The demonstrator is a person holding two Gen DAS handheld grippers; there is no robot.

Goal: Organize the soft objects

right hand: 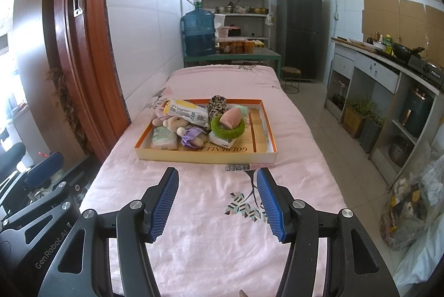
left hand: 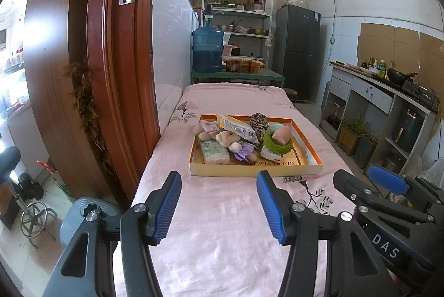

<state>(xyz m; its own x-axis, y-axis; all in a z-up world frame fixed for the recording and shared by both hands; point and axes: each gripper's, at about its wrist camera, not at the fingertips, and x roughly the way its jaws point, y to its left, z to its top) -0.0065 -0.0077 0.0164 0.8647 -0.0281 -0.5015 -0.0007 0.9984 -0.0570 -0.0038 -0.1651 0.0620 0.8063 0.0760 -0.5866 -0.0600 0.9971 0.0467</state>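
Both the left gripper (left hand: 219, 202) and right gripper (right hand: 217, 202) hover with jaws apart, empty, over the pink sheet (left hand: 222, 227). Tray (left hand: 249, 169) of soft objects (left hand: 227, 140) lies just beyond the fingertips, farther along the bed

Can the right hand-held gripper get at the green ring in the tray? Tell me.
Probably yes: the right hand-held gripper is open, with only bare pink cloth before the tray; the green ring lies uncovered.
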